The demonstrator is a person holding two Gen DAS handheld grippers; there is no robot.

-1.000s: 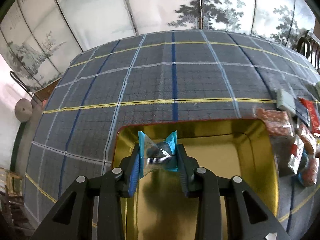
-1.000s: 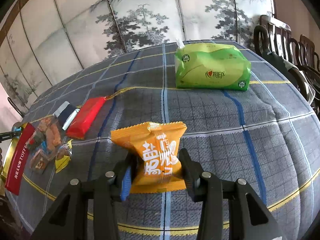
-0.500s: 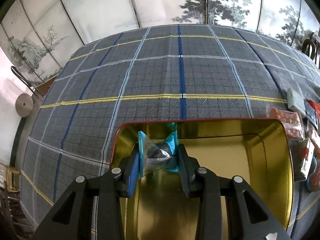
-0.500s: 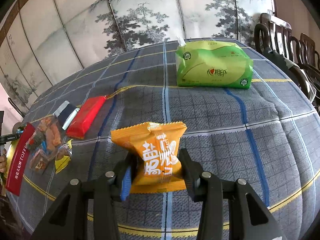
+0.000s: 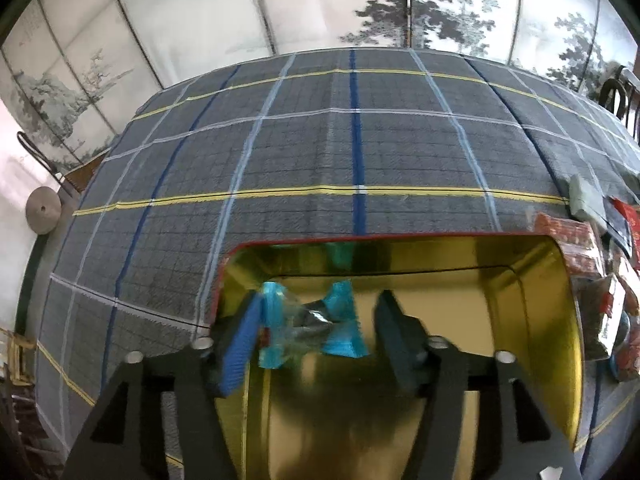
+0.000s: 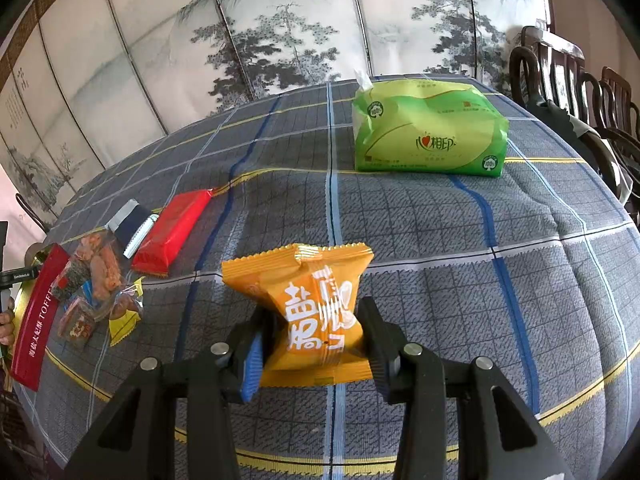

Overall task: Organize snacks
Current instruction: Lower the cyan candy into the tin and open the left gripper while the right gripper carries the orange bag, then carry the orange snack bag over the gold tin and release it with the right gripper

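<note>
In the left wrist view my left gripper (image 5: 316, 328) is open over the gold tin (image 5: 532, 320), at its back left corner. A small clear candy wrapper with blue ends (image 5: 310, 322) sits loose between the spread fingers, touching the left blue pad (image 5: 242, 344). In the right wrist view my right gripper (image 6: 312, 340) is shut on an orange snack packet (image 6: 308, 300), held just above the plaid tablecloth. The tin's red side (image 6: 36, 316) shows at the far left there.
A pile of small wrapped snacks (image 6: 96, 280), a red bar (image 6: 172, 236) and a dark blue-and-white packet (image 6: 132, 226) lie left of the right gripper. A green tissue pack (image 6: 428, 132) stands at the back. Wooden chairs (image 6: 568, 80) are at the right. Snacks (image 5: 600, 272) also lie right of the tin.
My left gripper has opened and let go of the blue-ended candy over the tin, having dropped a little lower. The right gripper and its orange packet have stayed put.
</note>
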